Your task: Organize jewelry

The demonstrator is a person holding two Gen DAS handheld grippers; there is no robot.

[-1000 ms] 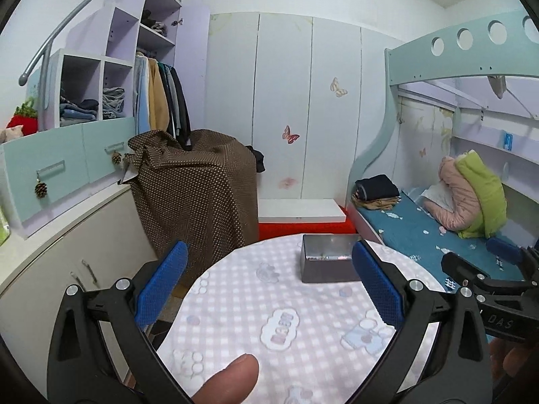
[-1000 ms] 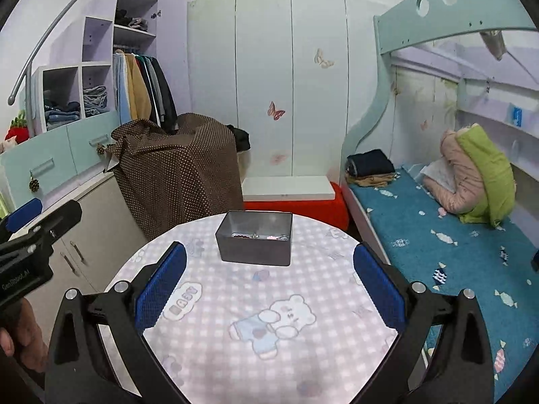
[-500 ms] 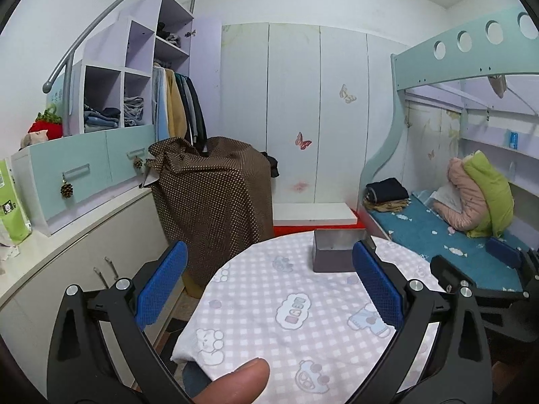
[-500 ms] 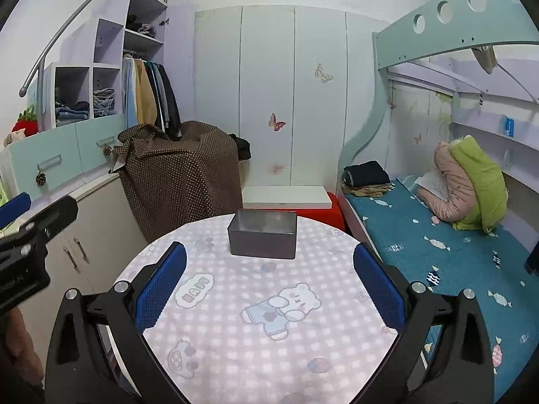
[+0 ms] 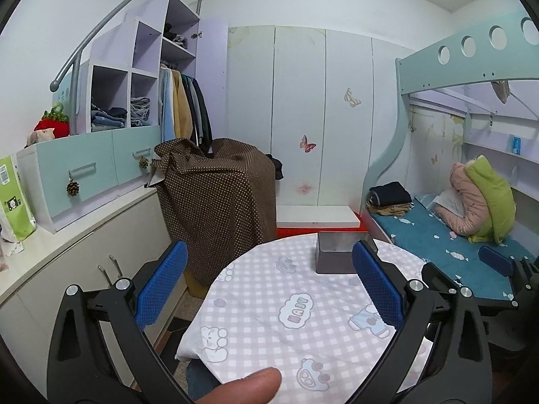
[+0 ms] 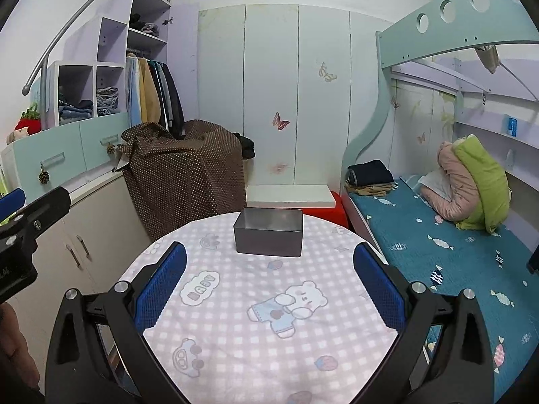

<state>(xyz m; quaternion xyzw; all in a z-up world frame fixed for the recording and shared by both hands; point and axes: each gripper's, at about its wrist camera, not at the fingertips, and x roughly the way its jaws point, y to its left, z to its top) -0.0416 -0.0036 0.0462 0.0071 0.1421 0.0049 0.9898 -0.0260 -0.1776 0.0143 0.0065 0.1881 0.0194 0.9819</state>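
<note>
While the right wrist view looks down into the open top of the grey box [image 6: 268, 237] on the round table [image 6: 235, 320], the left wrist view catches only its side wall [image 5: 335, 256], partly behind a blue pad, and adds a fingertip [image 5: 251, 385] at the bottom edge; what lies inside the box cannot be made out in either. Both the left gripper [image 5: 269, 288] and the right gripper [image 6: 269, 284] are spread wide and grasp nothing. From the right gripper the box stands ahead, near the table's far edge, centred between the fingers and well apart from them; from the left gripper it sits ahead and to the right. Its long axis runs crosswise to the right gripper's fingers, opening upward
</note>
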